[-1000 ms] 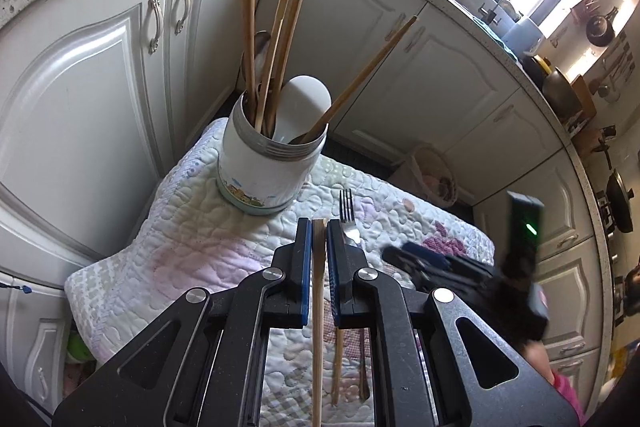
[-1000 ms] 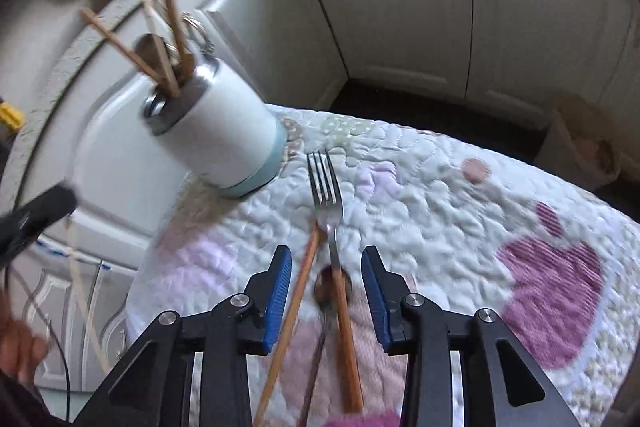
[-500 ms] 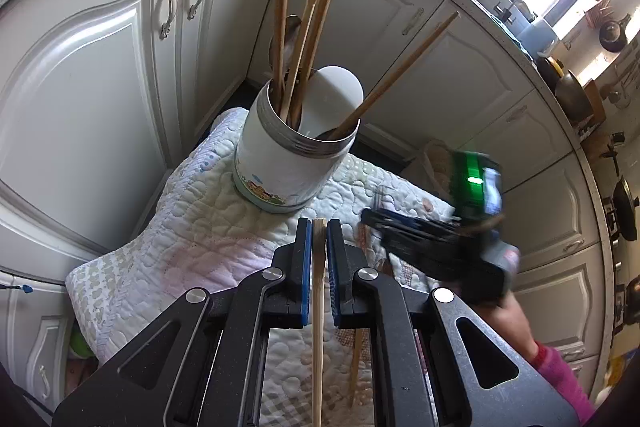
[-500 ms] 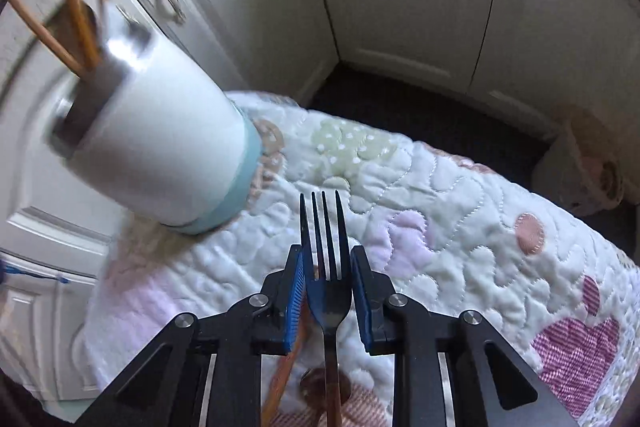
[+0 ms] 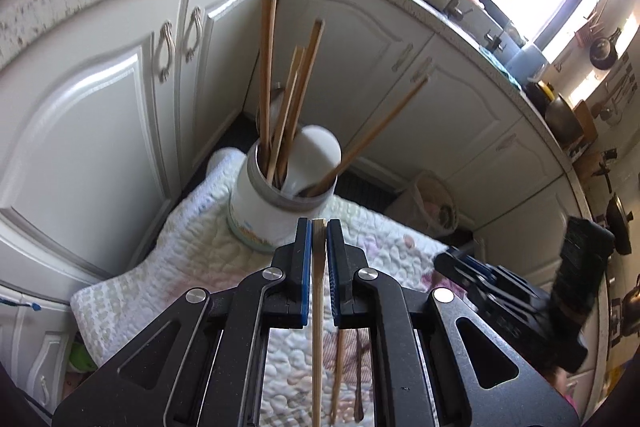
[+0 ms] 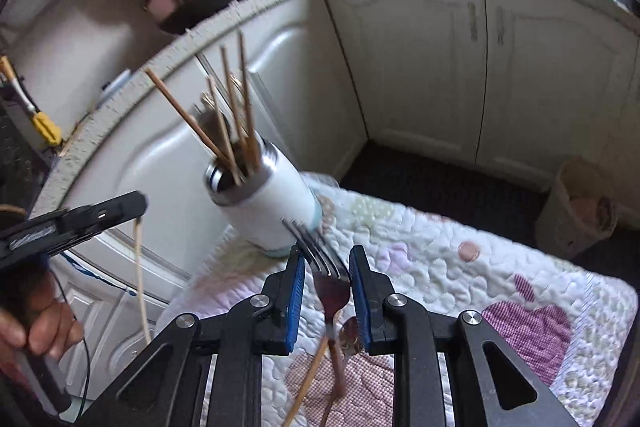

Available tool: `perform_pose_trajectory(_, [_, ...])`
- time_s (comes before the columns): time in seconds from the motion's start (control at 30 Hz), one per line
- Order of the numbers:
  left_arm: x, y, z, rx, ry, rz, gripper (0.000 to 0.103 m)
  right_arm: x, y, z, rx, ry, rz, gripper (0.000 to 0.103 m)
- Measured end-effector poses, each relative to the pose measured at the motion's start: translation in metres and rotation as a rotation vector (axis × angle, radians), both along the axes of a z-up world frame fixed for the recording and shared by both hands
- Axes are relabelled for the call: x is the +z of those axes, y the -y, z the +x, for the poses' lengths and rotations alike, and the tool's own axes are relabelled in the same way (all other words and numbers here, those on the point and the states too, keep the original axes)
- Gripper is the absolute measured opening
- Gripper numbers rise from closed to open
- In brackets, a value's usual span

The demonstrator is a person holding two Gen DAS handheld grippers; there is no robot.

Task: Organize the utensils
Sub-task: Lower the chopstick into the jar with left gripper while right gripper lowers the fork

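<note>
The left gripper (image 5: 318, 245) has its blue-padded jaws pinched narrowly on a single bamboo chopstick (image 5: 317, 327), which runs straight down between them. Below those jaws, two more utensils (image 5: 347, 367) lie on the quilted mat (image 5: 192, 255). Just beyond the jaw tips stands the white holder (image 5: 272, 203), upright on the mat and holding several chopsticks (image 5: 280, 107) that fan out above its rim.

The right gripper (image 6: 326, 281) has its jaws closed part-way on a metal fork (image 6: 326, 279), tines pointing ahead and tilted left. Beneath these jaws a chopstick and a spoon rest on the mat. Ahead and left of the jaws is the holder, with white cabinets (image 6: 420, 67) behind.
</note>
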State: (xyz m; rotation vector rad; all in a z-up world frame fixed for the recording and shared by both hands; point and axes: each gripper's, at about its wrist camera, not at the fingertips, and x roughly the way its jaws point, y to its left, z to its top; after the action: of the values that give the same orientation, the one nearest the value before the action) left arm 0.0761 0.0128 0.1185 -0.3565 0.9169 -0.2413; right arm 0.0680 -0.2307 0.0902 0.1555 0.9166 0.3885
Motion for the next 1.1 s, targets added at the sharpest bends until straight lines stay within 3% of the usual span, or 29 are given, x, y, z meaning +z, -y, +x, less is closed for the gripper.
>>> perform_pose_trajectory(0.07, [0.008,-0.002,0.002,0.009,0.021,0.005,0.006,0.013,-0.002,-0.002,0.013,0.02,0.017,0.018])
perform_pose_trajectory(0.1, [0.014,-0.004,0.005,0.017,0.037,0.008,0.006,0.017,-0.003,-0.001,0.018,0.029,0.02,0.012])
perform_pose_trajectory(0.3, [0.035,-0.015,0.02,0.062,0.085,0.017,0.006,0.032,-0.016,0.006,0.042,0.07,-0.007,0.004])
perform_pose_trajectory(0.4, [0.039,-0.019,0.025,0.071,0.09,0.02,0.006,0.03,-0.022,0.01,0.044,0.059,0.001,0.004])
perform_pose_trajectory(0.57, [0.052,-0.023,0.036,0.091,0.122,0.033,0.006,0.053,-0.03,0.008,0.075,0.095,0.0,0.004])
perform_pose_trajectory(0.73, [0.071,-0.023,0.05,0.148,0.225,0.087,0.006,0.096,-0.039,0.01,0.109,0.169,-0.025,0.004])
perform_pose_trajectory(0.9, [0.084,-0.027,0.079,0.207,0.306,0.083,0.006,0.129,-0.044,0.024,0.099,0.234,-0.041,0.004])
perform_pose_trajectory(1.1, [0.079,-0.02,0.108,0.26,0.404,0.158,0.006,0.128,-0.065,0.045,0.101,0.275,-0.099,0.004])
